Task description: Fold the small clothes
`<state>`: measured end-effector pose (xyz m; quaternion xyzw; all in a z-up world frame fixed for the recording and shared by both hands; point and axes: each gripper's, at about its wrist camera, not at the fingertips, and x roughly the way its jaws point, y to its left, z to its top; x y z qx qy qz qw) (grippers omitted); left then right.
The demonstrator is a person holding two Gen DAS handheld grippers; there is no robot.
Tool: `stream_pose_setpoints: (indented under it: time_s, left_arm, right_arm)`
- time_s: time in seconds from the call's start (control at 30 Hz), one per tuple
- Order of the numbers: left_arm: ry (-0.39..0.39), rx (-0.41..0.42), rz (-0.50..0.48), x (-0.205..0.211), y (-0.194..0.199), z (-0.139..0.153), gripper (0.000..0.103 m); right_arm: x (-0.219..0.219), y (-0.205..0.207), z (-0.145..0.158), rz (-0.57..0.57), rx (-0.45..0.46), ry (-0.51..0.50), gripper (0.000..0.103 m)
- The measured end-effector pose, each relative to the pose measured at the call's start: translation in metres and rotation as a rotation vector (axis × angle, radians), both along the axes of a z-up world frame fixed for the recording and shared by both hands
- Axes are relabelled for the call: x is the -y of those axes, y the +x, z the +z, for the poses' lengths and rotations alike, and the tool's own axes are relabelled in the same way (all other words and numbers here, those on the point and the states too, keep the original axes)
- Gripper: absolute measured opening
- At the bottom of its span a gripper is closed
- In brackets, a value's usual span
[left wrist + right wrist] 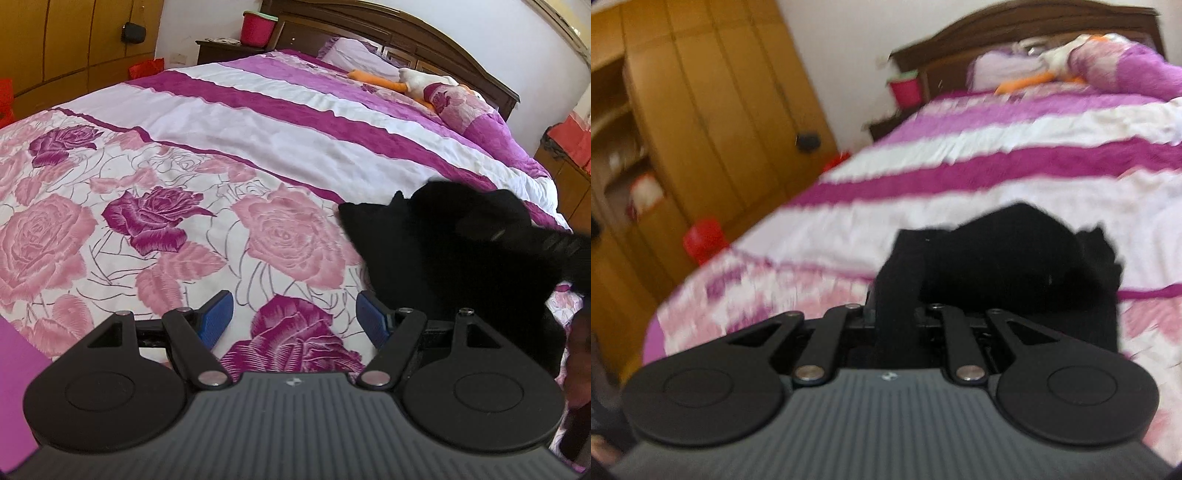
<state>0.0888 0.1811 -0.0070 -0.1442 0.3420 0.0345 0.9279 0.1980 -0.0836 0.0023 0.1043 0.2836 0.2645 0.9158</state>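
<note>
A: The left claw (293,317) stands wide, its blue pads (216,317) apart with nothing between them; under the gap lies only the rose-printed bedspread (155,221).

B: And the right claw (897,314)?

A: Its jaws are drawn in close on a fold of the black garment (997,258); the cloth runs up out of the claw and bunches in a dark heap just beyond it; the pads themselves are hidden by the fabric.

B: Where is the garment on the bed?

A: On the near part of the bed, toward the right side, where the rose print meets the purple and white stripes; in the left wrist view it (436,251) sits to the right of the open claw, just beside the right pad; whether it touches that pad I cannot tell; one pointed corner sticks out to the left over a pink rose.

B: Anything else in that view?

A: The dark body of the right claw (532,240) reaches in from the right edge, over the garment; it is blurred.

B: And farther off?

A: At the far end, a dark wooden headboard (436,37), a pillow (354,55) and a white and orange plush toy (417,81); on a far nightstand (225,50) a red bucket (258,27); on the left a yellow-brown wardrobe (74,40); the right wrist view is smeared throughout.
</note>
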Motion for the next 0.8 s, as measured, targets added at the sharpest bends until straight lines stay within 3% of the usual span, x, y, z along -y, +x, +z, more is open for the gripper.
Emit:
stream_pose_setpoints:
  time_s: [0.2, 0.53, 0.67, 0.8]
  left_arm:
    - [-0.008, 0.007, 0.009, -0.006, 0.0, 0.0, 0.078]
    - [-0.032, 0.068, -0.049, 0.012, 0.011, 0.023, 0.078]
    - [-0.053, 0.097, -0.082, 0.024, 0.02, 0.032, 0.078]
    - [-0.065, 0.106, -0.13, 0.04, 0.036, 0.034, 0.078]
  right_arm:
    - [-0.021, -0.009, -0.022, 0.059, -0.046, -0.056, 0.018]
    - [-0.006, -0.033, -0.001, 0.095, -0.019, 0.018, 0.04]
    - [0.011, -0.048, 0.008, 0.093, -0.017, 0.056, 0.04]
    - [0.034, -0.057, 0.015, 0.017, 0.004, 0.034, 0.04]
